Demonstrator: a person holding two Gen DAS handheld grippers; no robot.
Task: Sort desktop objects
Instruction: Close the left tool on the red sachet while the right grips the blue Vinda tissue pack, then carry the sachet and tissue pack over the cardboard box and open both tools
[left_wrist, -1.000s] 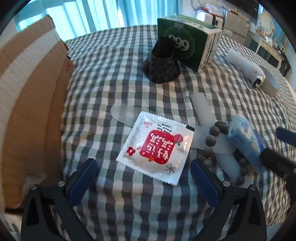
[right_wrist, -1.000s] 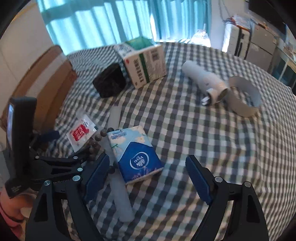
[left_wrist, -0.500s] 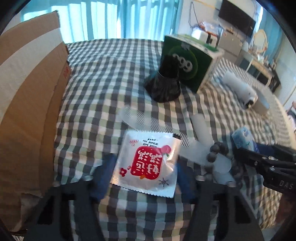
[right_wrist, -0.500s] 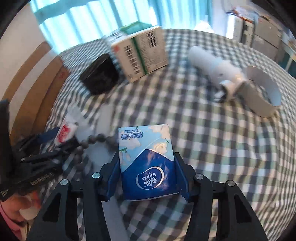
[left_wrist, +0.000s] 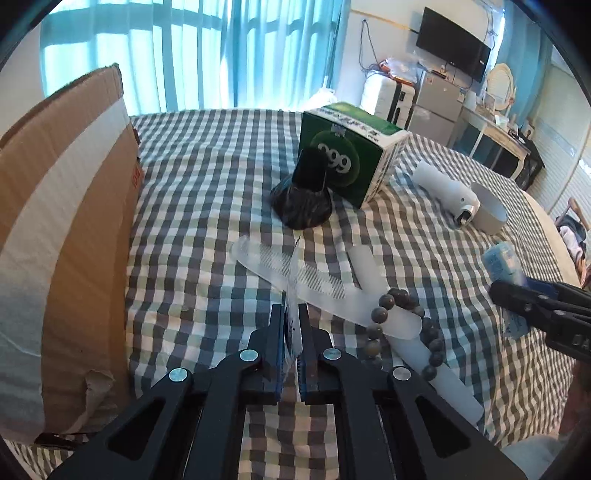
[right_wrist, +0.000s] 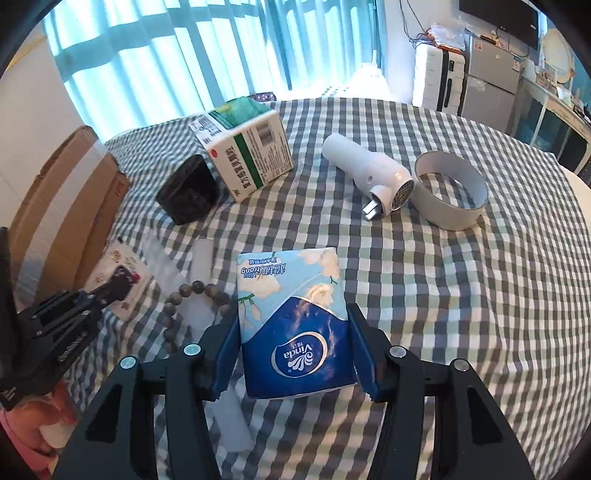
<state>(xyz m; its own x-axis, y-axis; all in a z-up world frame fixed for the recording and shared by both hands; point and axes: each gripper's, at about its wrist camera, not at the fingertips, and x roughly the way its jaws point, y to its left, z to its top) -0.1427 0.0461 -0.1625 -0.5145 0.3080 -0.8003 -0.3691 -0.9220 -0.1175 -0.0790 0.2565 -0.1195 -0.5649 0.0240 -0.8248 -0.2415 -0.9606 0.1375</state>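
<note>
My left gripper (left_wrist: 291, 325) is shut on a flat white-and-red sachet (left_wrist: 293, 280), held edge-on above the checked tablecloth; the sachet shows face-on in the right wrist view (right_wrist: 118, 273). My right gripper (right_wrist: 291, 343) is shut on a blue Vinda tissue pack (right_wrist: 295, 325), lifted off the cloth; the pack also shows at the right in the left wrist view (left_wrist: 504, 264). On the cloth lie a clear comb (left_wrist: 288, 269), a dark bead bracelet (left_wrist: 402, 328) and a frosted plastic strip (left_wrist: 369, 273).
A cardboard box (left_wrist: 62, 229) stands at the left. Farther back are a green-and-white medicine box (left_wrist: 351, 151), a black cone-shaped object (left_wrist: 303, 199), a white plug-in device (right_wrist: 369, 170) and a white ring (right_wrist: 448, 192). The checked table (right_wrist: 461, 314) drops off at the right.
My left gripper closed on the sachet and lifted it edge-on off the cloth. My right gripper closed on the tissue pack and raised it.
</note>
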